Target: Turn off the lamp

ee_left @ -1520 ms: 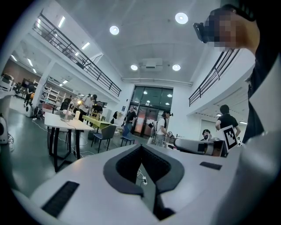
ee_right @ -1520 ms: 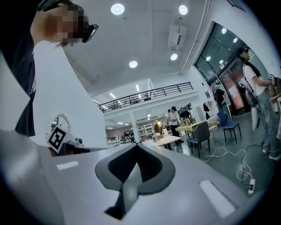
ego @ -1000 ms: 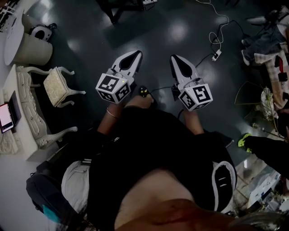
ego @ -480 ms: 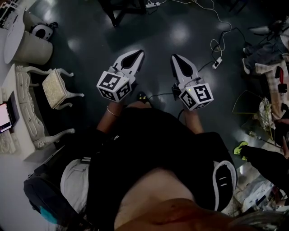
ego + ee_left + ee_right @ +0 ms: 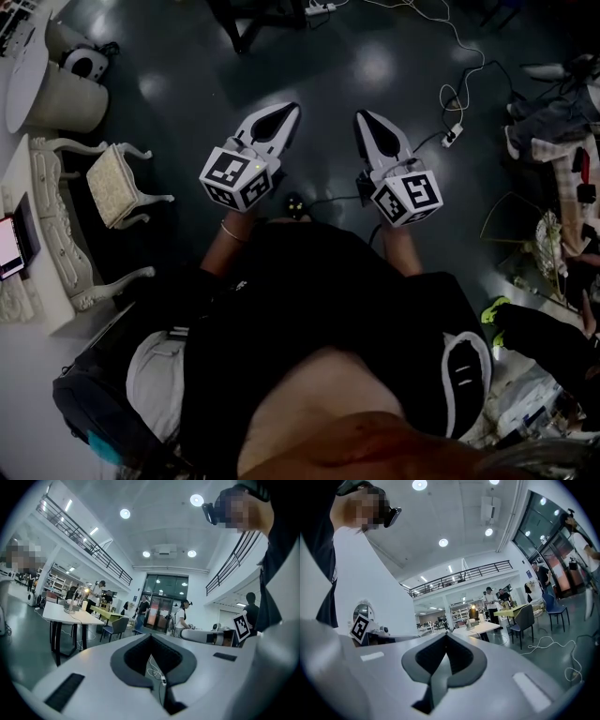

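Seemingly in transit, the person holds the left gripper point(image 5: 287, 109) and right gripper point(image 5: 362, 117) level ahead. Both claws are pinched shut and empty, likely because nothing needs gripping yet. The lit lamp point(image 5: 472, 607) stands far off on a table point(image 5: 485, 628), around one o'clock.

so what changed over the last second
The person edged forward: the power strip and the green shoe slid slightly down the head view. Nothing was taken hold of or let go. The left gripper and right gripper kept their pose, jaws shut and empty.
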`<action>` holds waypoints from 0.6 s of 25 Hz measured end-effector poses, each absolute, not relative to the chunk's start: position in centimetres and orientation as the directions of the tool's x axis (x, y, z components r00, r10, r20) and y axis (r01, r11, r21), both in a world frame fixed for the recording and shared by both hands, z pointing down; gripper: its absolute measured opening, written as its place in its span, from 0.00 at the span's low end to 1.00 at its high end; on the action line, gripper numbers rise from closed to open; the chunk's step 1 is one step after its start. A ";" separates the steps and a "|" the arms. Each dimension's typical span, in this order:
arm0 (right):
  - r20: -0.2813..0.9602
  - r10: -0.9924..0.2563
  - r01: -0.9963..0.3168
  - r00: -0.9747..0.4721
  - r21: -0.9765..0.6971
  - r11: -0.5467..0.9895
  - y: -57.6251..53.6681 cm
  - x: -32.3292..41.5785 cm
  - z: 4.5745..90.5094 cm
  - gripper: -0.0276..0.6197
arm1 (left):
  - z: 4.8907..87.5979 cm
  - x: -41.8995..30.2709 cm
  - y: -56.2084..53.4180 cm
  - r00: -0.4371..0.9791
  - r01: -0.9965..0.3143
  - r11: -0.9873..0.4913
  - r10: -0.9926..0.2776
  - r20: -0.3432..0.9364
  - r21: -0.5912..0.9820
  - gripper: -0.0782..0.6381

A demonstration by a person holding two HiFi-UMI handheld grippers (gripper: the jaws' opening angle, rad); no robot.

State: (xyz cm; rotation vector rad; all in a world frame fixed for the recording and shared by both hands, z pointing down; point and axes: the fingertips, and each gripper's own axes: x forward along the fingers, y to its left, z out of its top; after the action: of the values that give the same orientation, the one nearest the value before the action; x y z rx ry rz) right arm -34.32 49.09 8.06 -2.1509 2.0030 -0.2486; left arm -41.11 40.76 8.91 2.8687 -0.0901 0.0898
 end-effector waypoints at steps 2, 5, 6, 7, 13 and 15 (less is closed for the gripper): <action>-0.002 -0.998 -0.966 0.065 -0.252 -0.062 48.3 -34.2 8.1 0.04 | 8.9 -41.0 40.1 0.996 -0.072 -0.966 -0.056 0.073 0.248 0.12; 0.008 -0.999 -0.968 0.051 -0.247 -0.051 47.0 -34.1 8.2 0.04 | 9.0 -40.9 39.1 0.995 -0.079 -0.971 -0.063 0.078 0.226 0.12; 0.010 -0.999 -0.969 0.045 -0.244 -0.046 46.6 -34.1 8.2 0.04 | 9.0 -40.8 38.7 0.995 -0.081 -0.970 -0.065 0.074 0.229 0.12; 0.011 -0.999 -0.970 0.041 -0.240 -0.042 46.1 -34.0 8.1 0.04 | 9.0 -40.7 38.3 0.995 -0.083 -0.969 -0.067 0.073 0.233 0.12; 0.023 -0.999 -0.971 0.033 -0.234 -0.037 43.7 -33.4 8.1 0.04 | 9.0 -40.4 35.8 0.994 -0.096 -0.967 -0.082 0.068 0.235 0.12; 0.029 -0.999 -0.972 0.031 -0.230 -0.037 43.1 -33.2 8.2 0.04 | 8.9 -40.2 35.2 0.995 -0.091 -0.970 -0.079 0.059 0.225 0.12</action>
State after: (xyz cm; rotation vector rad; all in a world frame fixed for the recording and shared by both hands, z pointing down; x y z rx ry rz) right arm -33.16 43.12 8.23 -2.1456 2.0722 -0.2736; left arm -40.18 35.20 8.90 2.9086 -0.1257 0.0724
